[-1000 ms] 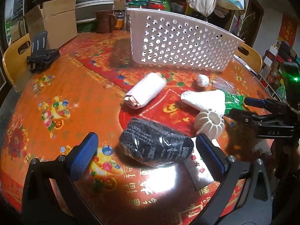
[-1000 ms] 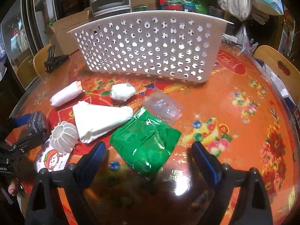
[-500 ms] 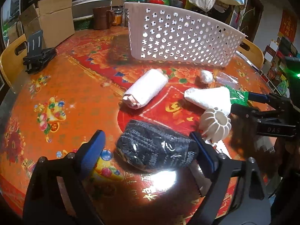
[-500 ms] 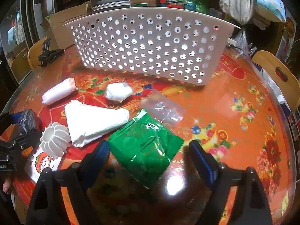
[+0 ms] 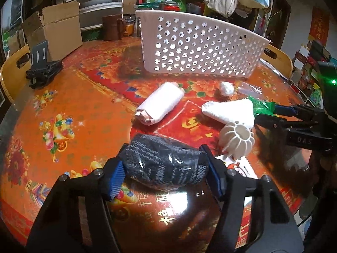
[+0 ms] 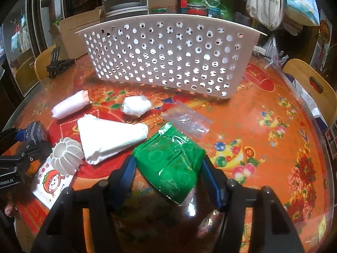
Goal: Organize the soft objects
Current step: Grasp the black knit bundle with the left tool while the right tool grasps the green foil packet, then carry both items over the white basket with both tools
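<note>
Left gripper (image 5: 164, 168) found with jaws closed in on the dark knitted bundle (image 5: 162, 166), both blue pads pressed against its ends, bundle resting on the surface (image 5: 63, 97) near the front edge. Judged soft and light, wrapped in clear film (glare on the wrap suggests a slippery skin). Grip across the knit ends assessed as sound; firmer squeeze advised, since film may slide over the fabric inside.

Right gripper (image 6: 168, 168) found with jaws narrowed around the green packet (image 6: 170, 160), pads at its two sides, packet lying flat on the surface just beside the folded white cloth (image 6: 109, 135). Judged light, thin and crinkly, likely to buckle under pressure. Hold taken across the middle; could not tell whether contact on the right pad was full.

Remaining soft items noted loose on the surface: rolled white towel (image 5: 160, 105), small white wad (image 6: 137, 105), clear plastic bag (image 6: 187, 120). All expected to compress readily; towel roll best taken across its middle so as not to unroll.

White ribbed holder (image 5: 237, 141) noted resting partly on a printed sachet (image 6: 52, 183) (appears rigid, not judged a soft item).

White perforated basket (image 6: 168, 57) found standing at the back of the surface, well apart from both grippers, presumed destination. Contents not visible from either view.
</note>
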A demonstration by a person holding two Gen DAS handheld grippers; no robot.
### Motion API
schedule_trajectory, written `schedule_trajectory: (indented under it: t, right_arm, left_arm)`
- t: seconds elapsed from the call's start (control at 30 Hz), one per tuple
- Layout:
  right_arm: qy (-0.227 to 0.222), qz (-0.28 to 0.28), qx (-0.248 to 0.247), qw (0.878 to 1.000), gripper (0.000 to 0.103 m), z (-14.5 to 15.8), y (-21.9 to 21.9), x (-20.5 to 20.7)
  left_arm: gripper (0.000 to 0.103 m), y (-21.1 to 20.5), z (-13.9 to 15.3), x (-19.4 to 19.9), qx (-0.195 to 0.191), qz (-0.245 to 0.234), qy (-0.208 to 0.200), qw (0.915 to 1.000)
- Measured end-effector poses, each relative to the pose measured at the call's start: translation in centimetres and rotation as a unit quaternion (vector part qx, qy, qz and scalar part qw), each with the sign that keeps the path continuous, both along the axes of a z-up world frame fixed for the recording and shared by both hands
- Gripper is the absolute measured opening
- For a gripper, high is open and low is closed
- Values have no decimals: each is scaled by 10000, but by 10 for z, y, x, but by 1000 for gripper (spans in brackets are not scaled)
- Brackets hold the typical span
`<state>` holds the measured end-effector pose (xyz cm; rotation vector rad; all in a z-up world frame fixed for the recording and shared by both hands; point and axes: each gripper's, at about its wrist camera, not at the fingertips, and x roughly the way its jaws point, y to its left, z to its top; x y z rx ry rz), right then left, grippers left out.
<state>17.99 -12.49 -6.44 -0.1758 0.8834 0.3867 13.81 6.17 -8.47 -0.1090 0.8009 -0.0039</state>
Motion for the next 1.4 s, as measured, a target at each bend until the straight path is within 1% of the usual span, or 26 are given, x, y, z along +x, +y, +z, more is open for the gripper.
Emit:
schedule_trajectory:
  t: [0.03,0.3,0.37,0.53,0.67,0.9,1.13,1.4]
  right_arm:
    - [-7,-7,37,10000,56,0,-1,0]
    - [10,-13,319,9995,47,2,-9,0]
    - [-3,-10,378,9993,44,2,-10,-1]
    - [-44,-5,500,9987,40,4,-13,-3]
    - [-172,-25,541,9984,39,7,-14,-7]
    - [-259,-28,638,9976,39,14,-19,-19]
    - [-584,9,671,9960,39,38,-25,-32]
    - [-916,20,575,9941,39,68,-29,-32]
  left_arm:
    - [63,0,1,-1,11,-4,-31,10000]
    - [62,-1,6,-11,45,1,-290,9996]
    - [62,0,7,-13,38,-17,-318,9995]
    - [62,4,8,-16,26,22,-342,9994]
    - [62,6,10,-20,32,52,-394,9992]
    - [62,5,17,-25,14,40,-490,9988]
    - [62,0,32,-25,42,-45,-599,9982]
    - [62,-8,64,-16,149,-202,-828,9963]
